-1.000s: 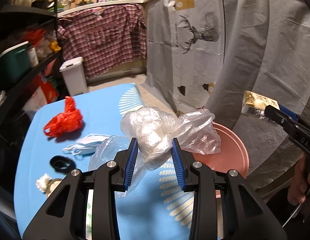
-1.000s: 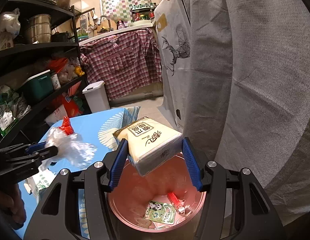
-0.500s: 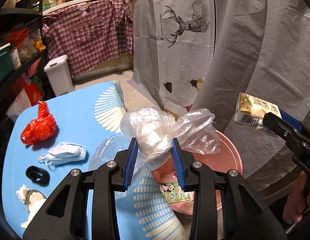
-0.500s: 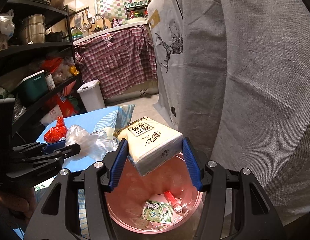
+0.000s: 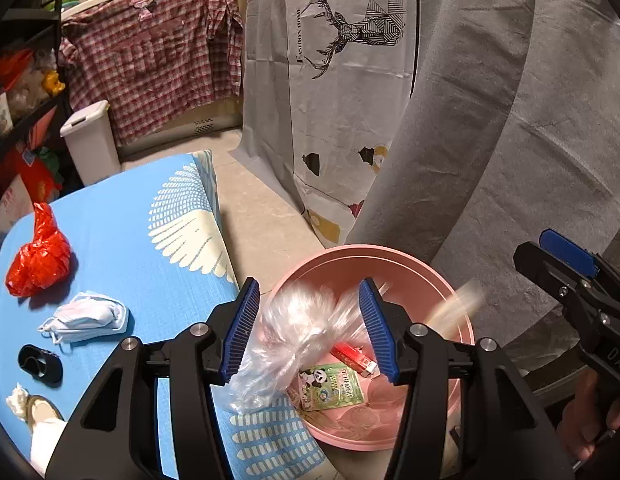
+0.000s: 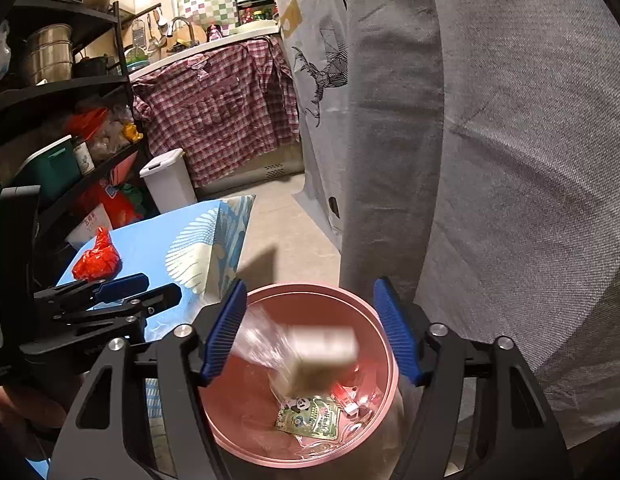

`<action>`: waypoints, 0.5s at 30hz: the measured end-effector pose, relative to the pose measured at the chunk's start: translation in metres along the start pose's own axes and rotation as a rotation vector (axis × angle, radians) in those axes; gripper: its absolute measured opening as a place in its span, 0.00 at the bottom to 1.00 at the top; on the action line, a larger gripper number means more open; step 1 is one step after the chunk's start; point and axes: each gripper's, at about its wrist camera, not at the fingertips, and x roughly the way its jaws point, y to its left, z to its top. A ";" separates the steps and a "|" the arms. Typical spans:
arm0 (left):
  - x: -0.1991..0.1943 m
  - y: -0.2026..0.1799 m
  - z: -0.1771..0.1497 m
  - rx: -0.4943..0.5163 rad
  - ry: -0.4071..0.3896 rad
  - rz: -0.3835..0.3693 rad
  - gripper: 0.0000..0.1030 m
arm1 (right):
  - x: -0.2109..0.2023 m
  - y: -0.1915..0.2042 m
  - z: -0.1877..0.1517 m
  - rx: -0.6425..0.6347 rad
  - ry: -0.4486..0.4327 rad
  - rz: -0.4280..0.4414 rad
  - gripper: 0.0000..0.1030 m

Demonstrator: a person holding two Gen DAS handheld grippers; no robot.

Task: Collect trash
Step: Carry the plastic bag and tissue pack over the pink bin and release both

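My left gripper [image 5: 307, 292] hangs over the near rim of the pink basin [image 5: 374, 256], its jaws opening. A clear plastic bag [image 5: 293, 340] drops blurred between them, free of the pads. My right gripper [image 6: 312, 286] is above the same basin [image 6: 310, 290], jaws also opening. A pale tissue pack [image 6: 322, 352] falls blurred below it beside the clear bag [image 6: 257, 344]. A panda-print packet [image 5: 334, 384] and a small red item [image 5: 352, 356] lie in the basin. On the blue table remain a red bag [image 5: 37, 256], a face mask [image 5: 85, 316] and a black piece [image 5: 39, 364].
The blue-clothed table [image 5: 129, 240] ends just left of the basin. A white lidded bin [image 5: 91, 140] stands on the floor behind it. Grey curtain [image 5: 530, 140] hangs close on the right, dark shelves on the left. Crumpled white scraps [image 5: 17, 400] lie at the table's near-left corner.
Both grippers have opened. The clear bag and the tissue pack have left the pads and are dropping into the basin. My left gripper moved right, over the basin.
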 end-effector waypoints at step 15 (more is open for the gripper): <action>-0.064 0.037 -0.005 -0.038 -0.081 0.047 0.50 | -0.011 0.011 -0.004 -0.025 -0.031 0.040 0.64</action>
